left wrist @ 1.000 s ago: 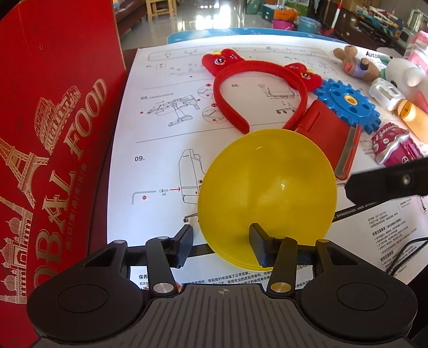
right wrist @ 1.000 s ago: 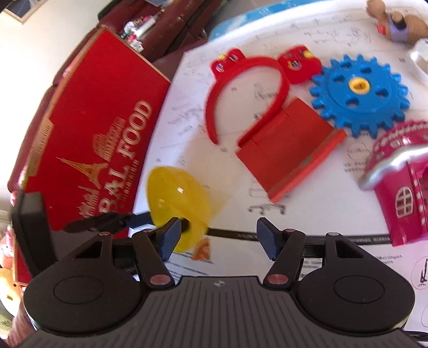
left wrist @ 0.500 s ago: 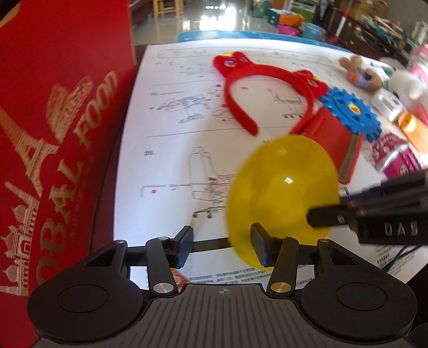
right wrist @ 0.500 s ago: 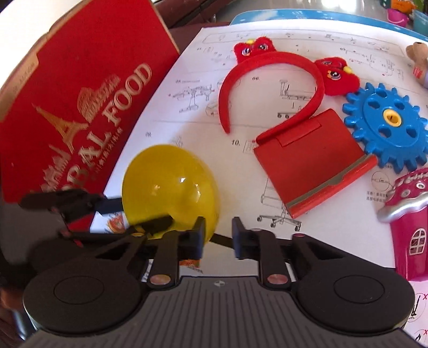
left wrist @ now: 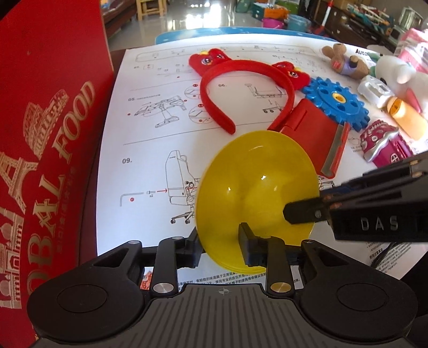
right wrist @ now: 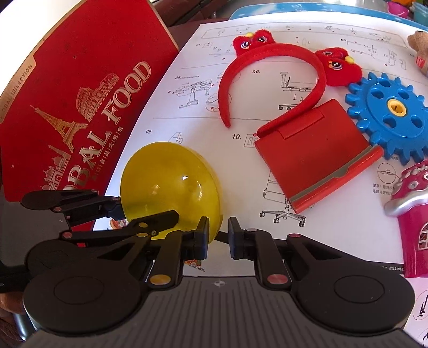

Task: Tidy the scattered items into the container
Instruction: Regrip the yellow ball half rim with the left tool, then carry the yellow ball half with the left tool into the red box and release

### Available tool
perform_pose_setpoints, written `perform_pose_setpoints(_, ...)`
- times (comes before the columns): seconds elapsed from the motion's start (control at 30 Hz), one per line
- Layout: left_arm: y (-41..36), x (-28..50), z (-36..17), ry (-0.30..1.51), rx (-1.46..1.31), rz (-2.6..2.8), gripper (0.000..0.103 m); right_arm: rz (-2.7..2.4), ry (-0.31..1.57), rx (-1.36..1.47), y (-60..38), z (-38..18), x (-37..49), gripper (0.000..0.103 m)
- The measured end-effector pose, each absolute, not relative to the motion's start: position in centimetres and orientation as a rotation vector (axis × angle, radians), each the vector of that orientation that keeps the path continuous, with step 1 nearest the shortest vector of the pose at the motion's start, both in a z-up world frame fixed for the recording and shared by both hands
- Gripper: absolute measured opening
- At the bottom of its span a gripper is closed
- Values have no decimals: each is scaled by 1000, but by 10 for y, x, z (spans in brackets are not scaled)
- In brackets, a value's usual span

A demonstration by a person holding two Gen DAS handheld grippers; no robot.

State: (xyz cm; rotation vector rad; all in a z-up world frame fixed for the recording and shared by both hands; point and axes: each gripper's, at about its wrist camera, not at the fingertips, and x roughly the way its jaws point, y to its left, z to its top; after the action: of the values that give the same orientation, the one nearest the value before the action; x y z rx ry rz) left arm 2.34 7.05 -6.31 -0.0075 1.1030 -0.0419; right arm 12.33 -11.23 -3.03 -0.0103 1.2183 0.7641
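Yellow bowl [left wrist: 256, 187] glossy translucent plastic; headband [left wrist: 240, 72] fuzzy cloth; instruction sheet [left wrist: 160, 150] matt paper.

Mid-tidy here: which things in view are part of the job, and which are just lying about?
Job: yellow dome, red headband, blue gear, red stand, pink toy house, red GLOBAL FOOD box.
Lying about: instruction sheet, wooden stool.
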Motion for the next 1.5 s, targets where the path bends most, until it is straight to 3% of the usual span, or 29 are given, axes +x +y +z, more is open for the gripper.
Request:
perform_pose_setpoints(0.3,63,29,-65,1098,42,-27,53,725,1239,69,-113,-36,142,20)
perform_pose_setpoints(0.33,61,30,-65,1099,51,-26,38,734,1235,58,-111,-36,140,17)
perform_pose_setpoints(0.37,59,30,-64,1096,61,-25,34,742,1221,40,-109,-34,136,10)
perform_pose_setpoints(0.4,58,30,-62,1095,66,-22,26,735,1200,0,-106,-32,132,9)
perform_pose_setpoints(0.6,70,24,-50,1079,-41,-40,14,735,1160,-32,-112,-21,126,8)
perform_pose_setpoints(1.07,73,14,2,979,-42,28,14,784,1075,-24,-107,28,121,8)
perform_pose_setpoints(1.27,85,10,55,846,-28,99,15,844,960,-29,-89,83,126,8)
perform_pose_setpoints(1.5,129,8,119,707,-66,200,22,947,797,-73,-38,157,129,9)
